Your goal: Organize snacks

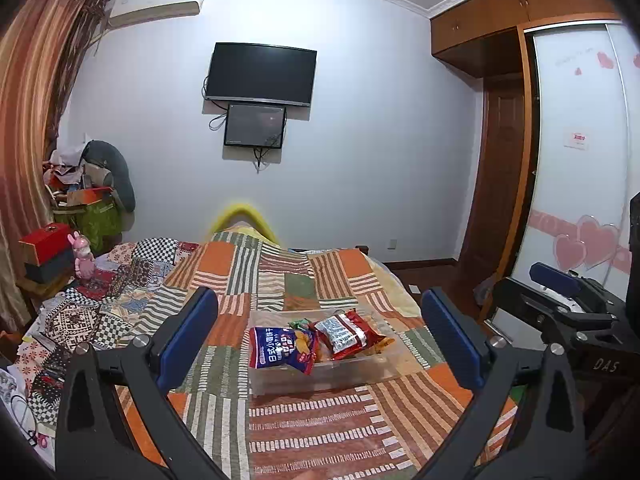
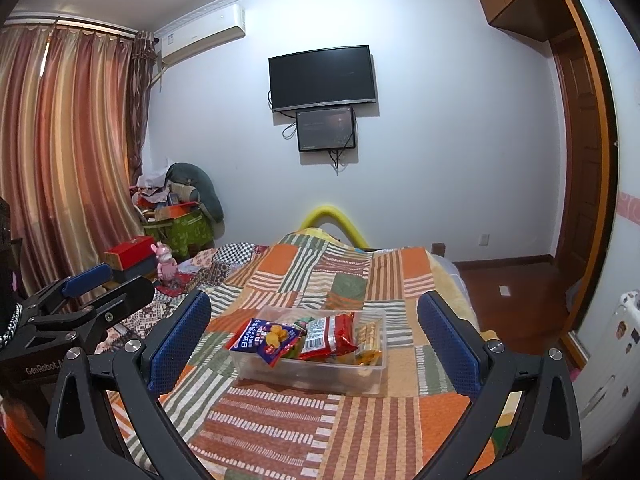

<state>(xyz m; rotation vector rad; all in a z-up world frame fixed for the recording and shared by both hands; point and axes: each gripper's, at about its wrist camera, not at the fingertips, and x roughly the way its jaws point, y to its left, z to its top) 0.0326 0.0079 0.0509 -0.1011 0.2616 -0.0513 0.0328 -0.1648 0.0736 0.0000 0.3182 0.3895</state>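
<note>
A clear plastic bin (image 1: 320,380) (image 2: 312,374) sits on the patchwork bed cover and holds several snack packets. A blue packet (image 1: 280,346) (image 2: 264,338) leans over its left rim. A red packet (image 1: 346,332) (image 2: 326,334) lies beside it, with a gold packet (image 2: 368,340) at the right. My left gripper (image 1: 320,344) is open and empty, held back from the bin. My right gripper (image 2: 316,340) is open and empty too, also short of the bin. Each gripper shows at the edge of the other's view.
The bed (image 1: 280,272) (image 2: 400,408) has a striped patchwork cover. A pink toy rabbit (image 2: 166,264) and red box (image 2: 130,256) stand at the far left. A wardrobe (image 1: 576,160) and wooden floor (image 2: 516,292) lie right. Curtains (image 2: 68,140) hang left.
</note>
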